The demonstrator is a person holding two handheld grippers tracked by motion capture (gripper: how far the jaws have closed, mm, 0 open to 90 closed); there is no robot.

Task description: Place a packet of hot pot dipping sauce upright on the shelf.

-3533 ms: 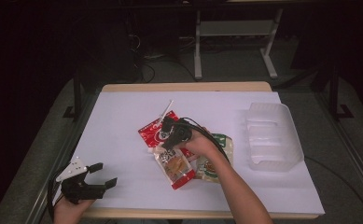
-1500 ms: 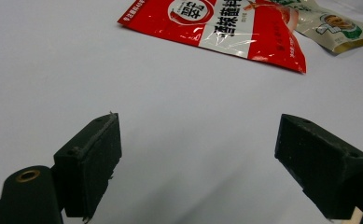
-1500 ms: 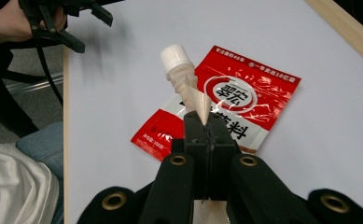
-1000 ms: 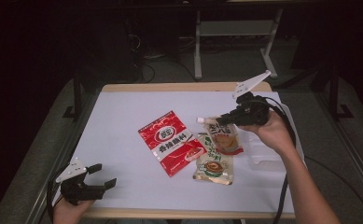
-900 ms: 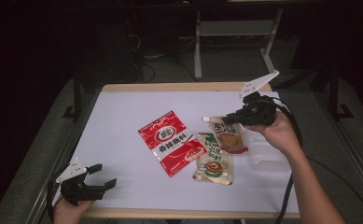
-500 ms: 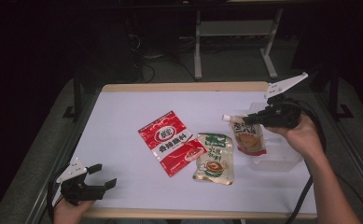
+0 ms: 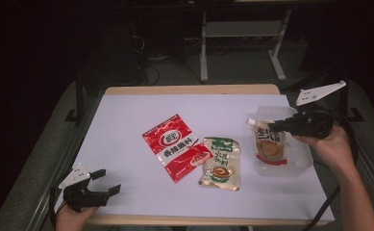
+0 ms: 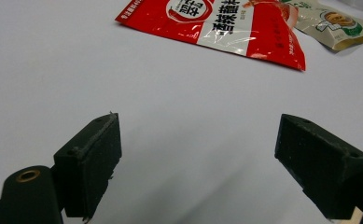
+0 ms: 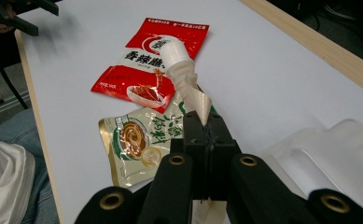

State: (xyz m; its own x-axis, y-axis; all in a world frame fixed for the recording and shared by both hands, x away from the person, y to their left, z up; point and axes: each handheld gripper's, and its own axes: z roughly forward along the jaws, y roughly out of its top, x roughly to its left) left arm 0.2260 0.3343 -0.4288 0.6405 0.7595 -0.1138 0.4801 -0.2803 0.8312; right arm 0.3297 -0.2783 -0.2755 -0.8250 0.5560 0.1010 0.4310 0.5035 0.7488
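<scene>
Two grippers are in play, and the right gripper (image 7: 275, 126) has the action: its jaws are clenched on the top edge of a spouted sauce pouch (image 7: 270, 144), just below the white spout (image 9: 181, 67), which pokes out past the jaw tips in the right gripper view. From the high view, the pouch hangs down from those jaws over the clear plastic tray (image 7: 304, 163) at the right side of the table; whether its lower end touches the tray floor I cannot tell. The person's right hand (image 7: 331, 147) wraps the gripper body behind the jaws, cable trailing off beside the wrist.

Beyond the right jaws, looking along them, lie two flat packets on the white table cover (image 7: 127, 125): a green-and-cream sauce packet (image 9: 139, 140) nearest the tips, and a red snack packet (image 9: 156, 60) farther out, the two meeting at a corner. Both sit apart from the tray, on the side away from the hanging pouch.

Over on the near left corner, the left gripper (image 7: 105, 181) rests low by the table edge, jaws released and spread wide with nothing between the pads (image 8: 93, 163). Ahead of those open jaws is bare white surface, then the red packet well out in front, with the green one past it to the side.
</scene>
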